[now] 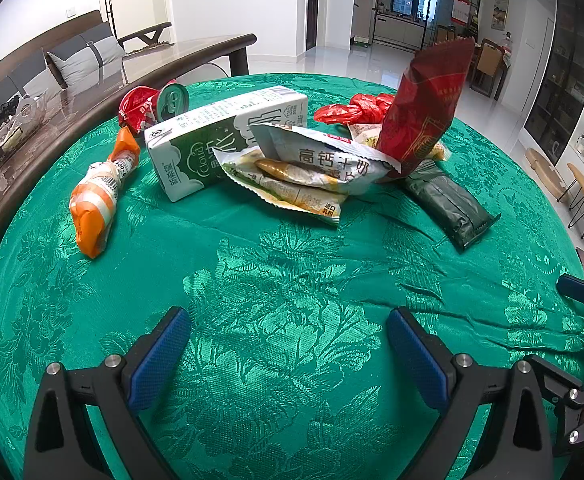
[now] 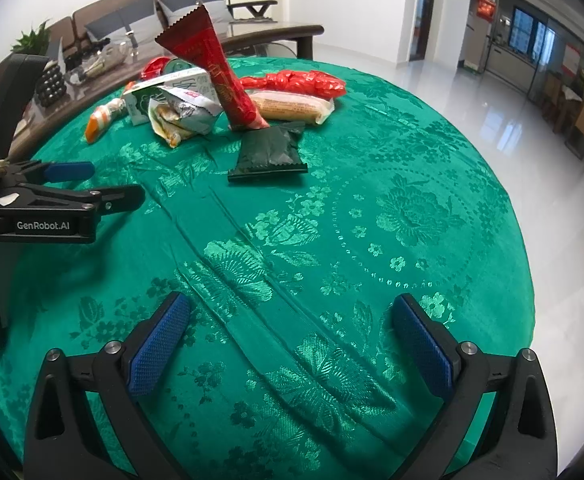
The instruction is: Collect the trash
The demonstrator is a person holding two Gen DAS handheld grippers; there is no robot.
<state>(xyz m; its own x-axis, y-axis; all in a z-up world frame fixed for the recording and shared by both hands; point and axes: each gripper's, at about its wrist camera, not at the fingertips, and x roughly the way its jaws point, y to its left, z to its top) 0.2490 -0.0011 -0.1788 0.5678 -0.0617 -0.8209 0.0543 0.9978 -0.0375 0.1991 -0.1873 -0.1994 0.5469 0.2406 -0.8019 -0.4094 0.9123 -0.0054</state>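
Crinkled foil and plastic make up most of the trash, heaped at the far side of the round table under its green brocade cloth. A white-and-green milk carton lies on its side with torn snack wrappers spilling against it. A tall red pouch stands propped upright beside them, and a flat dark green packet lies nearest the grippers. An orange-and-white wrapper sits apart on the left, while a crushed red can and a red plastic bag lie behind the heap.

The red pouch looks likely to topple if anything beside it is pulled. The wrappers overlap, so one pinch may drag several. The cloth is already wrinkled, and a low closing grip could catch fabric along with the thin green packet.

Both the left gripper and the right gripper hover over bare cloth, well short of the pile, jaws spread wide and holding nothing.
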